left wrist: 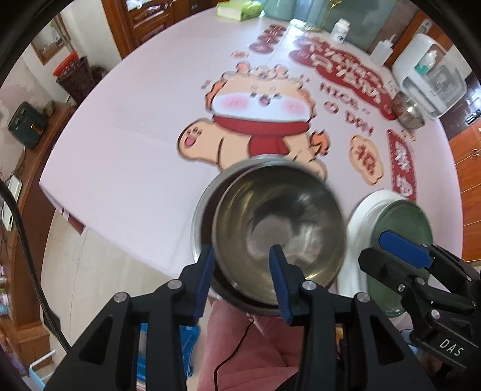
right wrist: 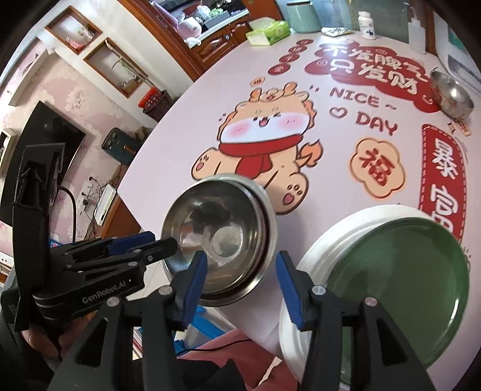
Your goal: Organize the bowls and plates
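Left gripper point(left wrist: 243, 252) points steeply down over the nested round steel bowls point(left wrist: 279, 231); near rim of the upper bowl lies between its blue fingertips point(left wrist: 278, 255), one pad outside the wall, one inside. Pads look clear of the metal – jaws parted, grip released, though motion blur makes contact hard to judge

Right gripper point(right wrist: 241, 261) hovers with jaws spread, nothing held; steel bowl stack point(right wrist: 219, 237) sits just ahead and left of its fingers, the round green plate point(right wrist: 399, 276) just right of its right finger, resting on a white plate stack point(right wrist: 300, 270)

Count: two steel bowls nested near the fingers, a third steel bowl point(right wrist: 451, 93) alone far beyond them at the table's far right. One green plate; number of white plates under it cannot be told

Surface: round table under a pale pink cloth point(right wrist: 168, 144) printed with a cartoon dragon in a red scarf point(right wrist: 258, 141) and red lettering. Far edge: green tissue pack point(right wrist: 267, 31), white pill bottle point(right wrist: 367, 25). Room: wooden cabinets, pink wallpaper
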Available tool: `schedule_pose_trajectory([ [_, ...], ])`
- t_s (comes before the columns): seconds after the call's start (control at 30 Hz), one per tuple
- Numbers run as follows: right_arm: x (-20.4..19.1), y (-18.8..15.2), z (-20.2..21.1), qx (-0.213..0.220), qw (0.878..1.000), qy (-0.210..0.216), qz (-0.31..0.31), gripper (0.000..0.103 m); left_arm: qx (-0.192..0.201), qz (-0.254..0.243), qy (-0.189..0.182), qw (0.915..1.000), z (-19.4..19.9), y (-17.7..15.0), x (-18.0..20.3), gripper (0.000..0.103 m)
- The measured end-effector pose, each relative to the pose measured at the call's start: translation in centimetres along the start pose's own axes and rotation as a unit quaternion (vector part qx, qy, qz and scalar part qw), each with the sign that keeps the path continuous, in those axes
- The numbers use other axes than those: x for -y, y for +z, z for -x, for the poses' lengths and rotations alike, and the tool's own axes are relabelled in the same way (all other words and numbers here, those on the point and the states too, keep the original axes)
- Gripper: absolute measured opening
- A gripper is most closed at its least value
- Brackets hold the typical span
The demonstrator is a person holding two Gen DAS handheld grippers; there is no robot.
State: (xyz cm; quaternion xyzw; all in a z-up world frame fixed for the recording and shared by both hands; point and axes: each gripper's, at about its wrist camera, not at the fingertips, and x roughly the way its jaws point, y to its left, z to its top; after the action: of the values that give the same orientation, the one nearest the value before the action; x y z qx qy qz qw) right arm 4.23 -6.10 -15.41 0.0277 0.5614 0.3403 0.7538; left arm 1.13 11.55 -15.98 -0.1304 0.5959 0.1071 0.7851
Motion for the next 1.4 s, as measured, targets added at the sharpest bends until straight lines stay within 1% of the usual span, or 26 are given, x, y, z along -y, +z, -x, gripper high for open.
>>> schedule_pose_trajectory([
  [0.03, 0.1, 0.1, 0.3, 0.004, 1.000, -0.001, -0.001, 0.051, 0.005, -0.003, 0.000, 1.0000, 0.2, 0.1, 0.2, 0.048],
  [0.17, 1.3, 0.3, 1.8, 0.023, 1.000, -0.008, -0.008, 0.054, 0.026, -0.022, -0.006, 0.9994, 1.3, 0.9, 2.1, 0.050],
  [0.3, 2.9, 0.5, 3.4, 0.043, 0.999, -0.017, -0.023, 0.055, 0.041, -0.043, -0.009, 0.9982, 2.0, 1.8, 4.4, 0.057],
  [0.53, 6.8, 0.4, 6.4, 0.078, 0.995, -0.034, -0.057, 0.055, 0.064, -0.081, -0.016, 0.9945, 2.9, 3.3, 8.6, 0.064],
  [0.7, 10.0, 0.1, 8.2, 0.098, 0.990, -0.043, -0.088, 0.055, 0.073, -0.106, -0.015, 0.9916, 3.1, 4.1, 11.6, 0.064],
  [0.8, 12.4, 0.1, 9.3, 0.110, 0.987, -0.052, -0.109, 0.055, 0.076, -0.121, -0.016, 0.9896, 3.2, 4.8, 13.6, 0.068],
  [0.9, 14.2, 0.1, 10.1, 0.118, 0.983, -0.059, -0.125, 0.055, 0.081, -0.131, -0.017, 0.9879, 3.4, 5.6, 15.3, 0.068],
  [0.93, 15.0, 0.1, 10.3, 0.120, 0.982, -0.061, -0.131, 0.057, 0.083, -0.134, -0.020, 0.9872, 3.5, 5.8, 15.9, 0.068],
  [1.0, 16.3, 0.1, 10.8, 0.125, 0.979, -0.063, -0.145, 0.066, 0.086, -0.141, -0.023, 0.9860, 3.4, 6.5, 17.1, 0.072],
  [1.03, 17.0, 0.2, 11.1, 0.129, 0.978, -0.064, -0.151, 0.067, 0.088, -0.145, -0.023, 0.9853, 3.4, 6.8, 17.7, 0.074],
  [1.2, 19.7, 1.3, 12.2, 0.139, 0.974, -0.077, -0.164, 0.068, 0.093, -0.165, -0.023, 0.9816, 2.9, 8.7, 20.8, 0.074],
  [1.4, 22.5, 3.7, 13.7, 0.157, 0.968, -0.099, -0.166, 0.068, 0.099, -0.183, -0.028, 0.9778, 2.6, 11.7, 24.5, 0.076],
])
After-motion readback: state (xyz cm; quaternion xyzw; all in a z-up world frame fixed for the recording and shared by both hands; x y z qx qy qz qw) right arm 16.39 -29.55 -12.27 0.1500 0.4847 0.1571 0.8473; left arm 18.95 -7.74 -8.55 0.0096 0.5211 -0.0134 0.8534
